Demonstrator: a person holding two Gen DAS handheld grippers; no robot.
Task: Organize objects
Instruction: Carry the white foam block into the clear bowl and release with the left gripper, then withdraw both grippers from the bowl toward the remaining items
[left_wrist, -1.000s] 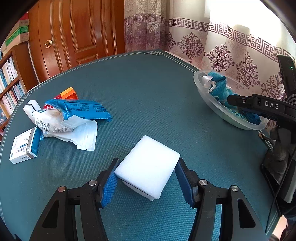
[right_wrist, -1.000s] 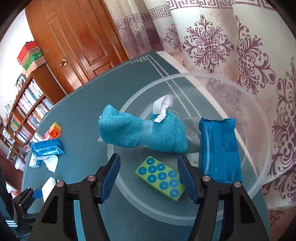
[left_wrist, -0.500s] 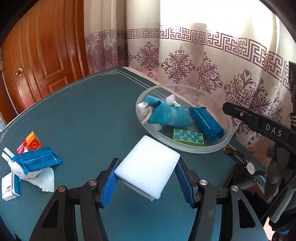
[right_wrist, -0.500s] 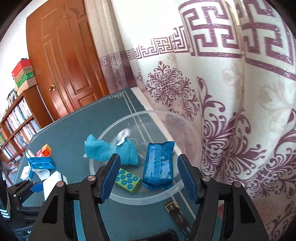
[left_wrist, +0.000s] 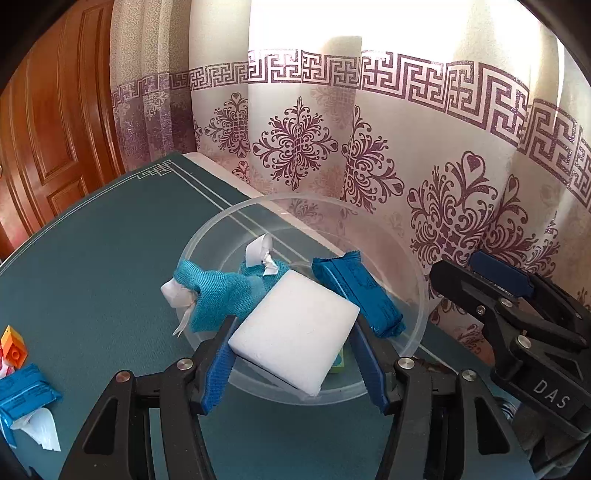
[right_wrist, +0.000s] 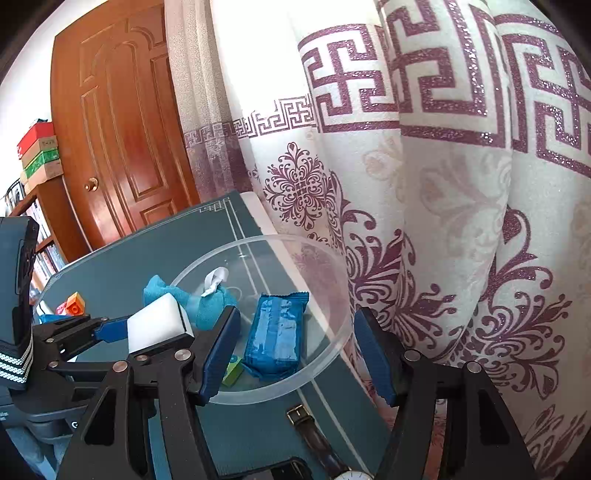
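My left tongs (left_wrist: 295, 347) clench a white sponge (left_wrist: 293, 328); my right tongs (right_wrist: 295, 354) hang released.
Sponge is above the bowl (left_wrist: 417, 288), ready to drop beside the blue items inside.

Left tongs (left_wrist: 295, 347) are angling downward, blue pads (left_wrist: 218, 369) pressing both sides of a white block (left_wrist: 295, 328). Right tongs (right_wrist: 295, 354) are hanging alongside, tilted down less steeply, jaws parted with nothing between them.

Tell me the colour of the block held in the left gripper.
White block, plain and unmarked; clearest in the left wrist view.
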